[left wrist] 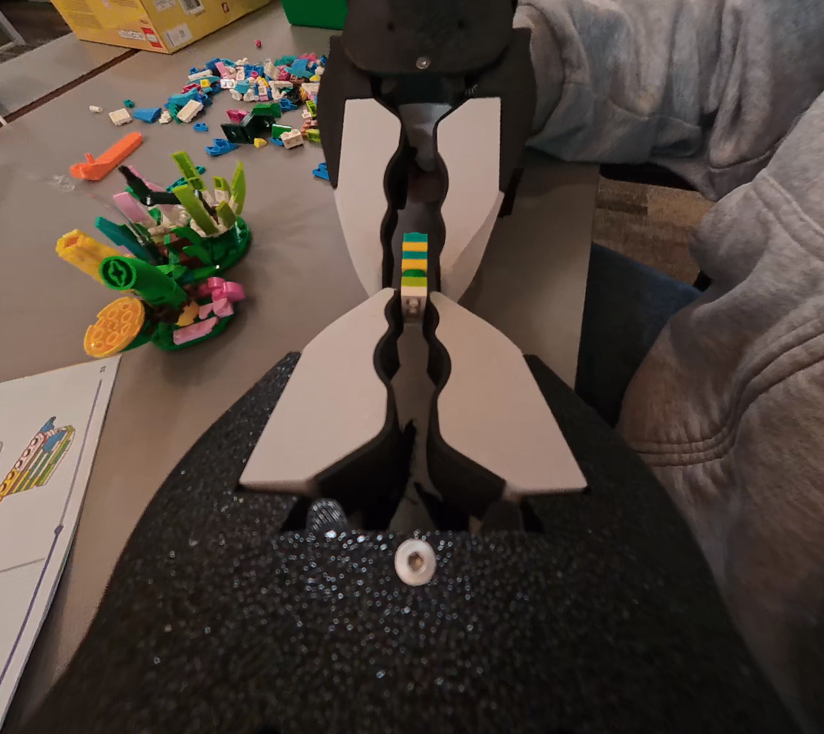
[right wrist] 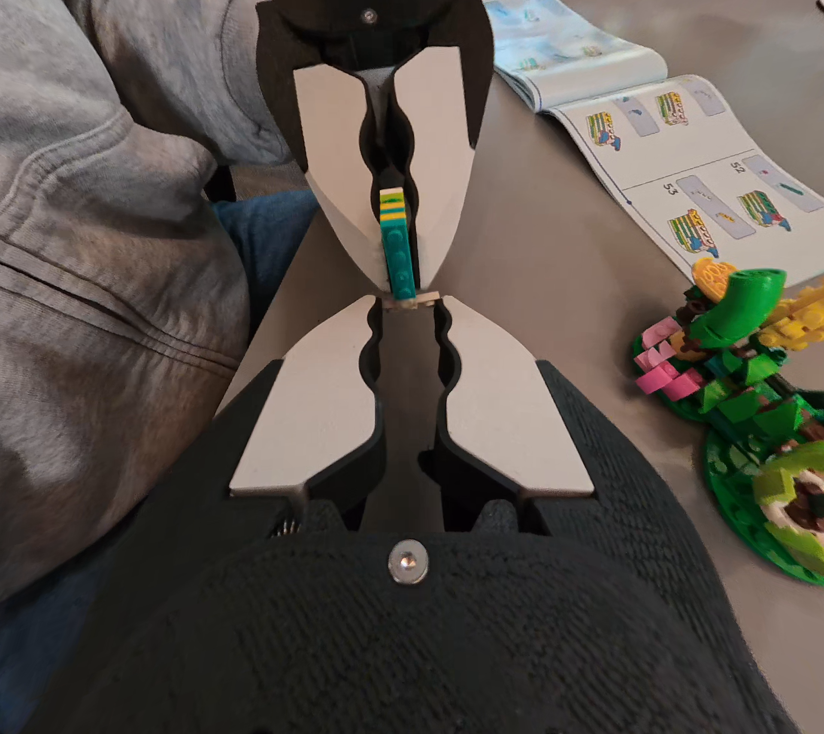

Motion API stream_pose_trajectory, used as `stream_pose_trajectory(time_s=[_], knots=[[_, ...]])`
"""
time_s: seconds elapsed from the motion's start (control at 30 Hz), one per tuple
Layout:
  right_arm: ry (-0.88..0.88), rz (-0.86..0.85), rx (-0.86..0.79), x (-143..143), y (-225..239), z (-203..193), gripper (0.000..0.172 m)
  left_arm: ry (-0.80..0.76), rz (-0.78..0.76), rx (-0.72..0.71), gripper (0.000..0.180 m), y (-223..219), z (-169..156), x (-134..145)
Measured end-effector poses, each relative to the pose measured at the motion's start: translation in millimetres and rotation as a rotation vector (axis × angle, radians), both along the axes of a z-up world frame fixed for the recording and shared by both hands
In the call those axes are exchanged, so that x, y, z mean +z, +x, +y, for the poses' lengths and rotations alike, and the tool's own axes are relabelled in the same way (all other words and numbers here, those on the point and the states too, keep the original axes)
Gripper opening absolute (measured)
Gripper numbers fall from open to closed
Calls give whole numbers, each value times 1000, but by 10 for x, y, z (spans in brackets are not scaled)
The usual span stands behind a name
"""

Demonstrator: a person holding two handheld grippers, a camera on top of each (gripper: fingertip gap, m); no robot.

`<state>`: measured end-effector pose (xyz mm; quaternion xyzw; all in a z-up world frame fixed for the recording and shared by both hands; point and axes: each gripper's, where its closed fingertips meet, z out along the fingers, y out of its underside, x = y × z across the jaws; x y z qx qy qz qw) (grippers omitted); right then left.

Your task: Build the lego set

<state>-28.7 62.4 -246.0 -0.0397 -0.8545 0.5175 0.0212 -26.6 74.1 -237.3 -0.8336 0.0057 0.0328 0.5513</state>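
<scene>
Your left gripper (left wrist: 412, 306) has its jaws clamped on the striped brick stack (left wrist: 414, 262), and the right gripper (right wrist: 410, 304) jaws are pinching a white plate (right wrist: 429, 301) right up against it.

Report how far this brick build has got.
Done: a flower model stands on the table, and a striped stack of plates is already joined. In hand: the left claw pinches that stack at its white end, while the right claw holds a white piece against it. Left: many loose bricks lie unused, and the booklet is open partway.
</scene>
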Motion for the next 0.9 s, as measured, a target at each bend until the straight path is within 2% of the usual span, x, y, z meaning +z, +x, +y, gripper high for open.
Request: stream_pose_trajectory(time_s=[0.2,0.4,0.57,0.9], knots=[[-28,26,-44,58,-74,84,21,6,13,51,9,-88,-64,9],[1,130,-63,78,-86,61,21,-34,167,57,9,-88,-54,-44],[109,302,-93,-5,-118,66,21,-63,303,64,8,-76,-57,-87],[199,648,-148,-12,-137,33,21,-76,584,121,9,-132,-75,-106]])
